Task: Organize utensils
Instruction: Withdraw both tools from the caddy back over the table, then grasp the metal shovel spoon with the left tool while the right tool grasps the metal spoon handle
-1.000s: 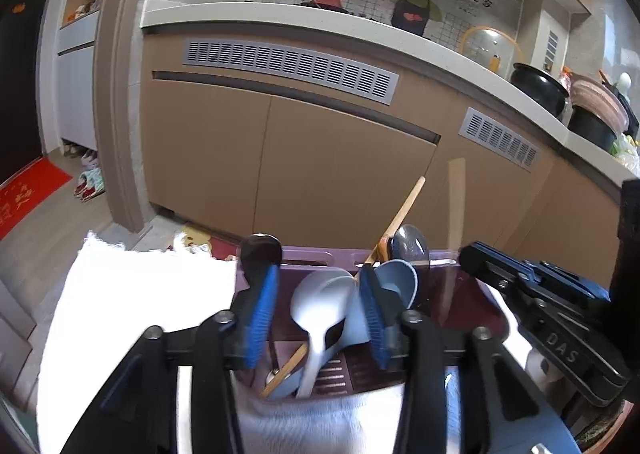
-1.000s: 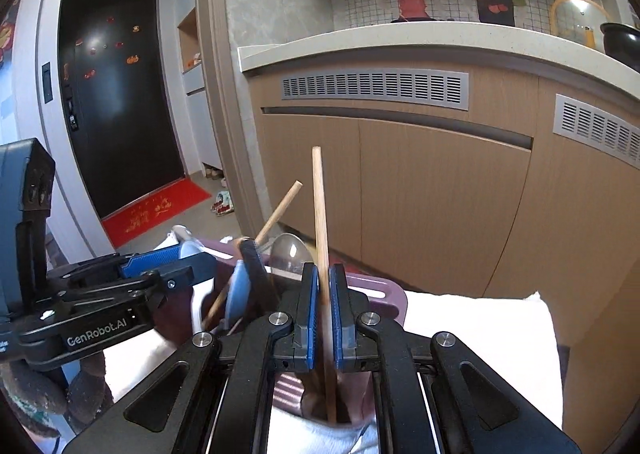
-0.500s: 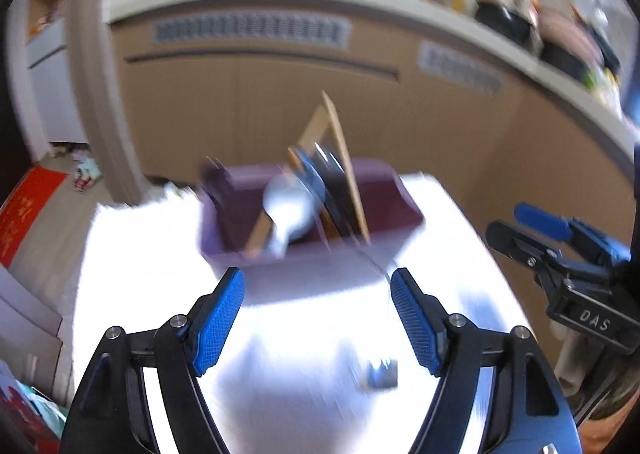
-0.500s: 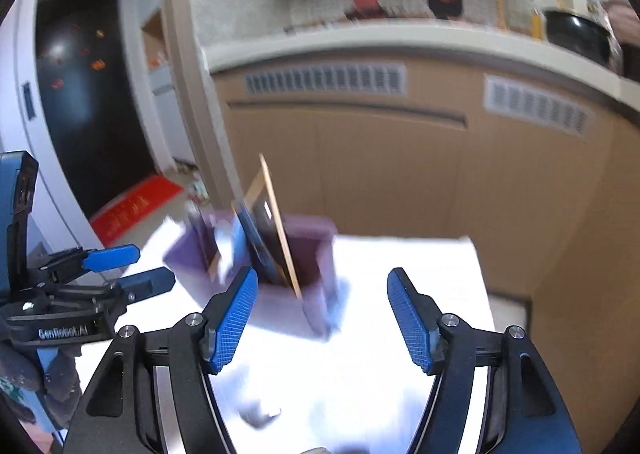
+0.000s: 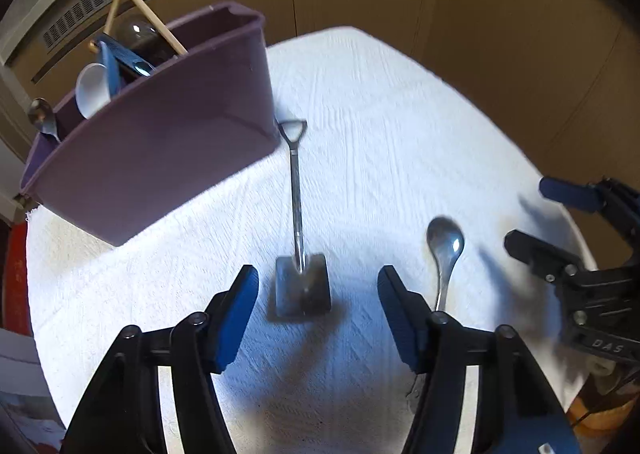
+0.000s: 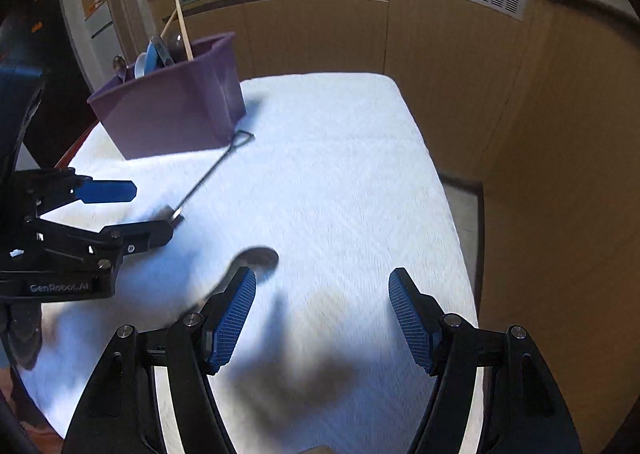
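— Which one do I take first?

— My left tool [image 5: 318, 312] hangs over the shovel-shaped spoon [image 5: 298, 246] on the white-clothed counter [image 5: 380, 113]. Its pads have just been closing in, nothing between them yet. I'd drop lower and pinch the thin shaft.

— And the right?

— My right tool [image 6: 322, 320] is spread, empty. The metal spoon [image 6: 256, 260] lies just left of it; the purple caddy [image 6: 172, 109] is behind.

A white cloth-covered table [image 5: 400, 141] carries a purple bin [image 5: 160, 141], shovel-shaped spoon [image 5: 298, 221] and metal spoon [image 5: 445, 250].
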